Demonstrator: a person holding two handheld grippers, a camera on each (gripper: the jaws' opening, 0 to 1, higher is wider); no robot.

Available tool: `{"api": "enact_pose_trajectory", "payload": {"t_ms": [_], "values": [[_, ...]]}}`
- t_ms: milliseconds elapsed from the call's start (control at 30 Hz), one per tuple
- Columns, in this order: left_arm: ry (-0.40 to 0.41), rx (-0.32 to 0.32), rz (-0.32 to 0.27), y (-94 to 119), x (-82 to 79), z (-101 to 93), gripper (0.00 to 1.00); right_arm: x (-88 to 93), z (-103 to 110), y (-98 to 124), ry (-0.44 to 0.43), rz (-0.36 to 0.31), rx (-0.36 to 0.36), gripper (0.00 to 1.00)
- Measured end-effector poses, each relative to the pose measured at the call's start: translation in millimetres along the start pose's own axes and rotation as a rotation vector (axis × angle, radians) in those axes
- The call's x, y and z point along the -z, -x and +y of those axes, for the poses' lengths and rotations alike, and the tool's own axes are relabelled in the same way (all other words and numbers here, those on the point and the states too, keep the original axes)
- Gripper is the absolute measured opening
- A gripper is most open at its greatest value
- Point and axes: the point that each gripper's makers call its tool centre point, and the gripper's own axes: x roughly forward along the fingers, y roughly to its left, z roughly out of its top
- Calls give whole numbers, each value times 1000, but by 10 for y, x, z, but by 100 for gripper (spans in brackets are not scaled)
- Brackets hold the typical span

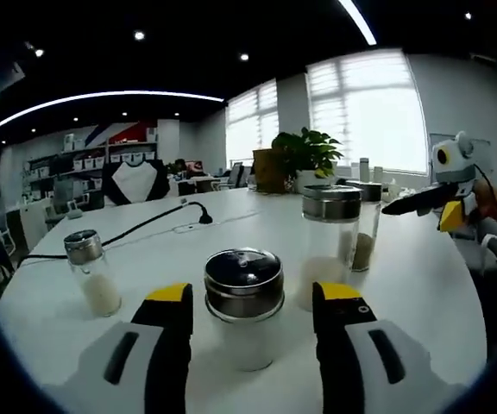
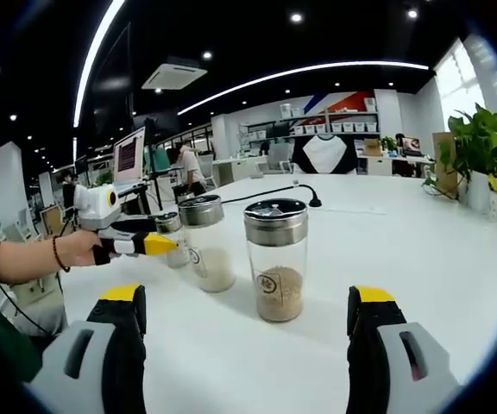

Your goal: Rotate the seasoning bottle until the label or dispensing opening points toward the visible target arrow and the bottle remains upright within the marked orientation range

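A short seasoning bottle (image 1: 244, 289) with a steel lid and white contents stands upright on the white table (image 1: 421, 285). My left gripper (image 1: 254, 297) is open, with one yellow-tipped jaw on each side of the bottle and a small gap to each. My right gripper (image 2: 248, 302) is wide open in front of an upright bottle of brown seasoning (image 2: 276, 259), well short of it. A hand holds the left gripper (image 2: 164, 243) by a small bottle (image 2: 173, 237) at the left of the right gripper view. At the right edge of the left gripper view, the right gripper (image 1: 395, 207) hovers above the table.
A tall bottle of white grains (image 1: 330, 241) (image 2: 205, 246) stands beside the brown one (image 1: 365, 246). Another small bottle (image 1: 89, 269) stands at the left. A black cable (image 1: 158, 220) crosses the far table. A potted plant (image 1: 305, 155) (image 2: 481, 147) sits at the far edge.
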Motion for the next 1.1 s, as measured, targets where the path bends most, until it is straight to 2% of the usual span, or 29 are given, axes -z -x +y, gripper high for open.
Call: {"api": "enact_pose_trajectory", "payload": {"t_ms": [100, 200, 300, 333, 367, 467, 533, 567, 667, 800, 900, 967, 1100], "values": [[60, -89, -10, 39, -1, 54, 58, -3, 8, 3, -16, -6, -10, 99], [8, -175, -10, 71, -14, 121, 58, -5, 10, 0, -25, -9, -13, 99], [41, -228, -37, 88, -56, 116, 57, 4, -3, -2, -20, -3, -8, 99], [-17, -281, -30, 111, -64, 155, 56, 2, -9, -2, -22, -3, -7, 99], [-51, -286, -19, 109, -60, 136, 56, 0, -11, -2, -23, -4, -6, 99], [-20, -290, -21, 78, -46, 67, 54, 0, -20, -1, -19, -2, -3, 99], [7, -336, -13, 87, -10, 100, 52, 7, -23, 2, -14, 0, 1, 99], [29, -368, -32, 87, -20, 124, 51, 10, -24, 2, -16, 0, 1, 99], [43, -394, -44, 68, -20, 130, 51, 27, -31, 1, -28, 7, 2, 99], [57, -399, -50, 44, -18, 75, 51, 11, -42, 6, -23, 4, 3, 99], [39, -440, -38, 46, 2, 119, 49, 0, -54, -5, -24, 1, 4, 99], [75, -447, -43, 42, 13, 139, 49, 0, -60, -6, -24, 2, 4, 99], [66, -447, -22, 27, 67, 158, 45, -2, -68, -9, -23, 0, 4, 99]]}}
